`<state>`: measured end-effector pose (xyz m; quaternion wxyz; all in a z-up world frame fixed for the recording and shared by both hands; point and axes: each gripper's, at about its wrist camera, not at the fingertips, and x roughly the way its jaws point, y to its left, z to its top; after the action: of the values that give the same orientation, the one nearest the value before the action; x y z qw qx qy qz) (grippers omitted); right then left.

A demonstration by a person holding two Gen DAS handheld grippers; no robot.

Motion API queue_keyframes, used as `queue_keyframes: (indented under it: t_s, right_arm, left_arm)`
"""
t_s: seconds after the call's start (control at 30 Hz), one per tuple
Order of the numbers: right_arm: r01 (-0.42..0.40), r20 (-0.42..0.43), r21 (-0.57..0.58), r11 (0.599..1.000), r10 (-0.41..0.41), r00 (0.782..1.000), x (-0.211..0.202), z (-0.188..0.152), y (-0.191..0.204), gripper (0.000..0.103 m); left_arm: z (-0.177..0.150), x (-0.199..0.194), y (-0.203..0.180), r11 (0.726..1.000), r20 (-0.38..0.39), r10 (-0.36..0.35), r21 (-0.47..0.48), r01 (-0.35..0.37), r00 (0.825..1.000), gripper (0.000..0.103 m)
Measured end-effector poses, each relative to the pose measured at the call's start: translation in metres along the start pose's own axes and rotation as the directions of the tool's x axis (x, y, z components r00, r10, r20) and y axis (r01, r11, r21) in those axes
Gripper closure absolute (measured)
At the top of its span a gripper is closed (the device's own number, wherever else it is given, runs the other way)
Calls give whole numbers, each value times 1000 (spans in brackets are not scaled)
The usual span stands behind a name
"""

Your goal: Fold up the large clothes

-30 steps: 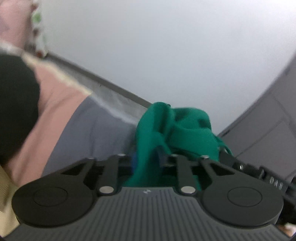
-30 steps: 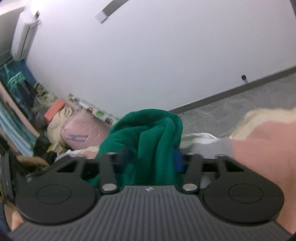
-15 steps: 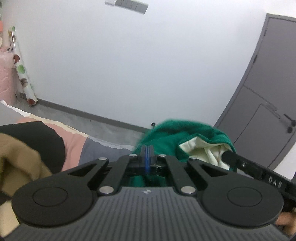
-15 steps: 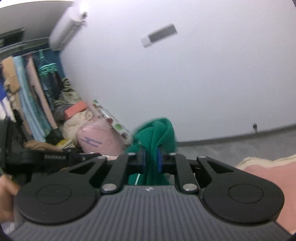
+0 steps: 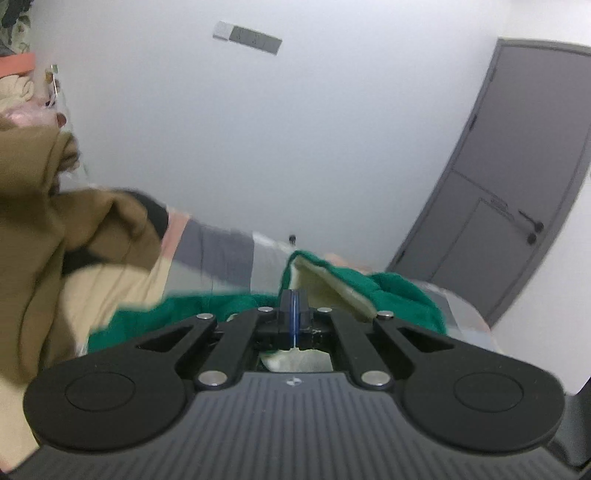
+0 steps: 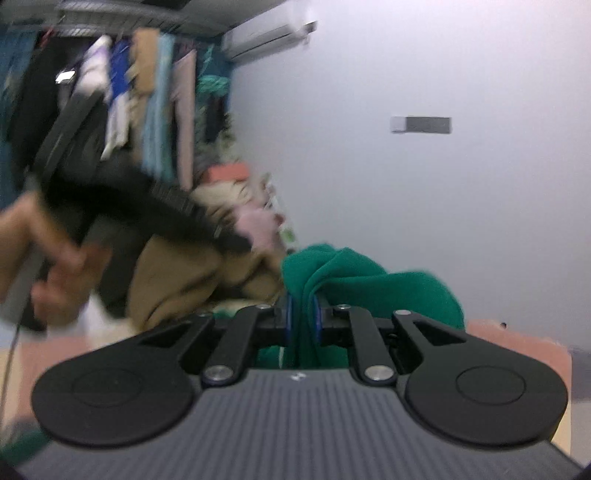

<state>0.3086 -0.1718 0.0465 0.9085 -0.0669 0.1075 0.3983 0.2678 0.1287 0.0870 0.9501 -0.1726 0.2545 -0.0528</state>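
Observation:
The green garment (image 5: 399,295) with a cream lining (image 5: 332,284) bunches just past my left gripper (image 5: 293,314). Its jaws are shut, with a thin flap of the lining caught between them and hanging below. In the right wrist view a thick fold of the same green garment (image 6: 369,280) rises out of my right gripper (image 6: 303,317), which is shut on it. A person's hand (image 6: 55,266) holds the other gripper's black, blurred body at the left of that view. Both grippers are lifted above the bedding.
A tan garment (image 5: 44,240) lies at the left on bedding (image 5: 214,251) striped pink, grey and cream. A grey door (image 5: 517,184) stands at the right in a white wall. Hanging clothes (image 6: 147,92), an air conditioner (image 6: 266,33) and piled cloth (image 6: 221,199) fill the left.
Both grippers have risen and swung sideways with the green garment. The left jaws went from apart around the cloth to shut. The right jaws narrowed onto the fold.

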Motion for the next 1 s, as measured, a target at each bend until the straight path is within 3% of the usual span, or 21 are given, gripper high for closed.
queue_keyframes:
  t_s: [0.07,0.23,0.37,0.47,0.53,0.63,0.7,0.87,0.93,1.0]
  right_arm:
    - [-3,-33,-2,1000,3,999,-19,-18,19,89]
    - [41,-139,129,991,-23,990,-38,-65,45,89]
    - [89,-228,252,964,-30,973,-28,-85,53,89]
    - [106,-241,354,929,-18,970,-30,-100,48,89]
    - [106,-244,415,904,-2,970,-30,-106,41,88]
    - [101,-257,455,885,21,966,-31,-115,32,88]
    - [104,-263,485,868,32,964,-30,-120,28,88]
    - [101,-262,563,820,62,963,-35,-137,23,89]
    - [96,-262,569,817,69,963,-33,-139,23,89]
    - [88,-253,576,813,75,965,-31,-141,22,89]
  left_arm:
    - [-21,-20,-5,1000,-20,-7,3,7,1000,103]
    - [-60,-39,-22,999,-83,15,31,-13,996,102]
    - [-74,-20,-28,1000,-125,8,13,-6,992,100]
    - [-69,3,-40,1000,-157,-16,9,18,988,79]
    - [-63,17,-57,999,-161,-15,42,22,987,49]
    - [-53,43,-84,995,-173,-26,90,42,985,39]
    - [-46,69,-99,993,-204,-17,111,41,979,38]
    - [-48,135,-146,976,-320,6,209,64,948,34]
    - [-58,163,-163,964,-396,49,259,60,917,34]
    - [-72,189,-175,943,-457,151,333,11,876,35]
